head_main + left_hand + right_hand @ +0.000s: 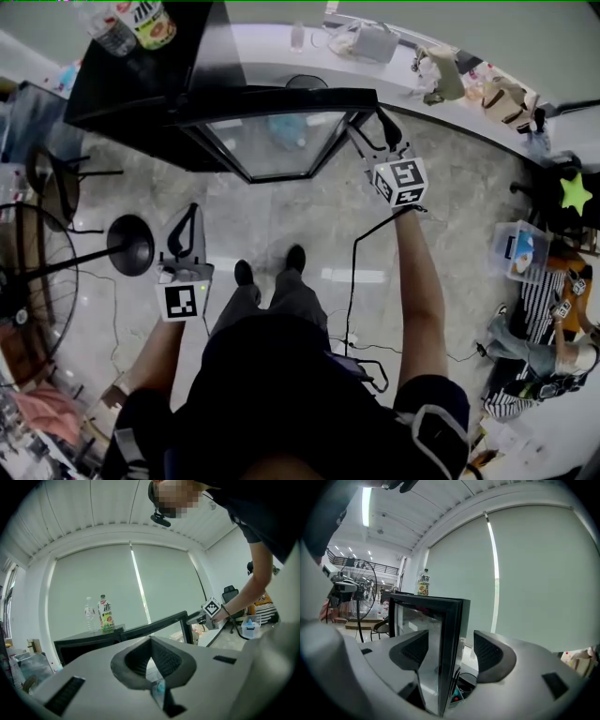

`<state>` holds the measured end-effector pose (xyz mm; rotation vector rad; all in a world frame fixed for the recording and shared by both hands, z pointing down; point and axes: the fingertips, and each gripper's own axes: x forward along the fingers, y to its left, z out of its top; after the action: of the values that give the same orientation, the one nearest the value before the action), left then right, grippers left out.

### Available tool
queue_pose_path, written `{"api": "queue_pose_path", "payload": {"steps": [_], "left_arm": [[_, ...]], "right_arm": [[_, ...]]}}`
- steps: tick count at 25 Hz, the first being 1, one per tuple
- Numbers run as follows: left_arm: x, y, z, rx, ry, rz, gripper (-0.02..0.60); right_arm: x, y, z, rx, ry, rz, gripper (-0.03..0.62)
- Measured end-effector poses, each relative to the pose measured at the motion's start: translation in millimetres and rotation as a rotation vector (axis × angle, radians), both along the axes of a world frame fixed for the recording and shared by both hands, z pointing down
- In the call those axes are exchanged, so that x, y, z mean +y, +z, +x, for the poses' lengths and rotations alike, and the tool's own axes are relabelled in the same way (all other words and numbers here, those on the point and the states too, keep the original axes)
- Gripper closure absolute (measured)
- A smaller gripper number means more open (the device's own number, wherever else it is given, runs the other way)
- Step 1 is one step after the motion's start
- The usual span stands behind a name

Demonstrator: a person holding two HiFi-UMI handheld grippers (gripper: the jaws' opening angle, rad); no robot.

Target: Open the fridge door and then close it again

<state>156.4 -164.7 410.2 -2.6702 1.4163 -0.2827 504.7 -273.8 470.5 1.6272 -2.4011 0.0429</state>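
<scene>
Fridge door (451, 613) open, its free edge upright between right gripper (450, 644) jaws; jaws wide, not squeezing. Left gripper (151, 654) clenched, empty, farther off.

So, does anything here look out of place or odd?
Only the black-framed glass fridge door: it stands swung wide open, the right tool's open jaws astride its edge. Nothing looks spilled or damaged.

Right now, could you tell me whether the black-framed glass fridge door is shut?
No, the black-framed glass fridge door stands swung out from the black fridge cabinet.
</scene>
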Motion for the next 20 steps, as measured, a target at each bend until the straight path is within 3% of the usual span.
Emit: {"api": "queue_pose_path", "payload": {"steps": [12,20], "left_arm": [[-4.2,5.7,5.7,-0.037,-0.03,-0.015,0.558],[-7.8,11.6,2.3,-0.066,-0.039,-0.019,0.558]], "right_arm": [[-33.8,16.6,-5.6,-0.016,-0.242,-0.017,0.283],[-37.3,24.4,-15.6,-0.035,-0.364,-0.044,0.341]]}}
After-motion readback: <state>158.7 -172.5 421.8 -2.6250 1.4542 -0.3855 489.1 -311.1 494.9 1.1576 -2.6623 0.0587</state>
